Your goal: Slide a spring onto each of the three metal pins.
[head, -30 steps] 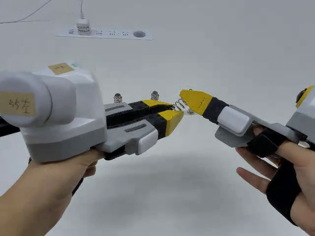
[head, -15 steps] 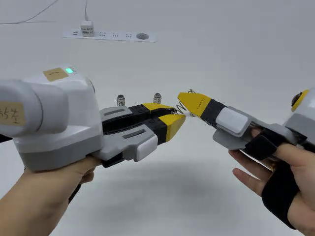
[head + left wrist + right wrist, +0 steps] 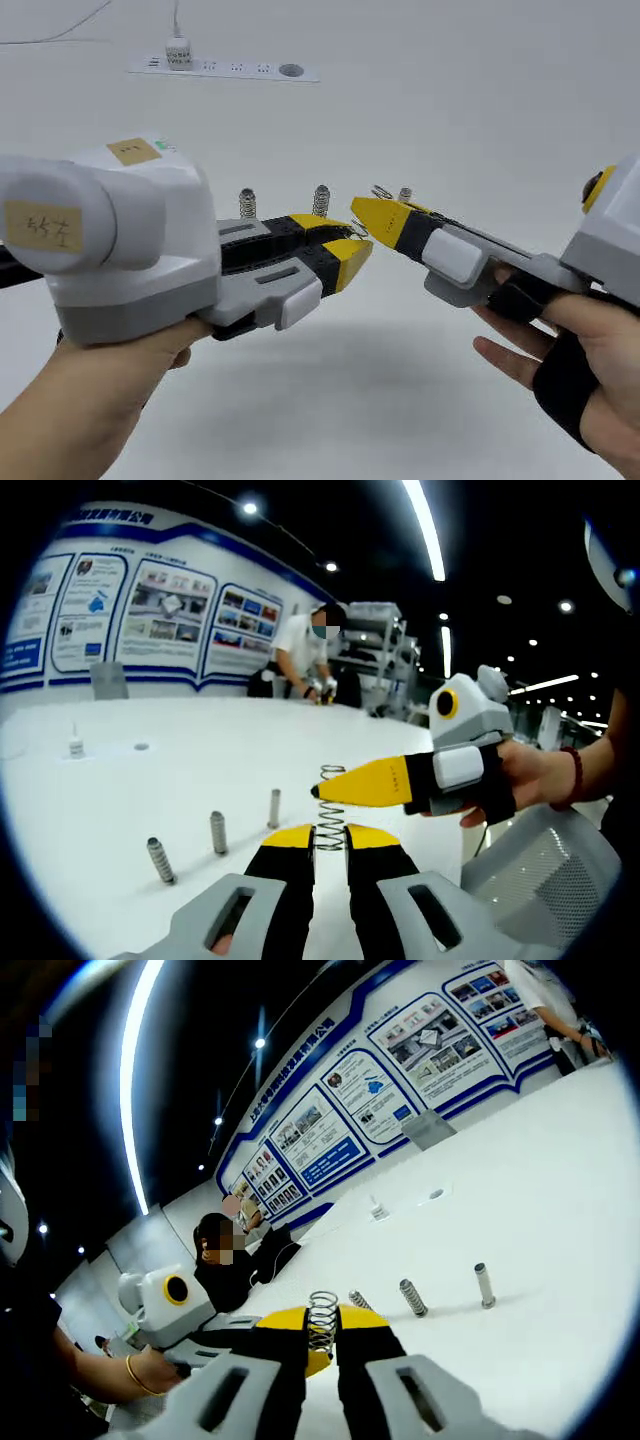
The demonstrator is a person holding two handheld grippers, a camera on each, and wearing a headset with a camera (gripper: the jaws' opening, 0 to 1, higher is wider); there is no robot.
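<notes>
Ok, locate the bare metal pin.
Head view: the bare metal pin stands rightmost in the row, beside two spring-covered pins, just behind the yellow-tipped right gripper.

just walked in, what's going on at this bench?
A person holds a hand-held gripper in each hand over a white table. The left hand-held gripper and right hand-held gripper both seem to pinch one spring between them, likely passing it across. Two pins already carry springs; the third pin is bare.

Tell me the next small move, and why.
Likely ease the left tool away and let the right tool carry the spring toward the bare pin: both tools meet at that spring, and the other two pins already wear springs.
</notes>
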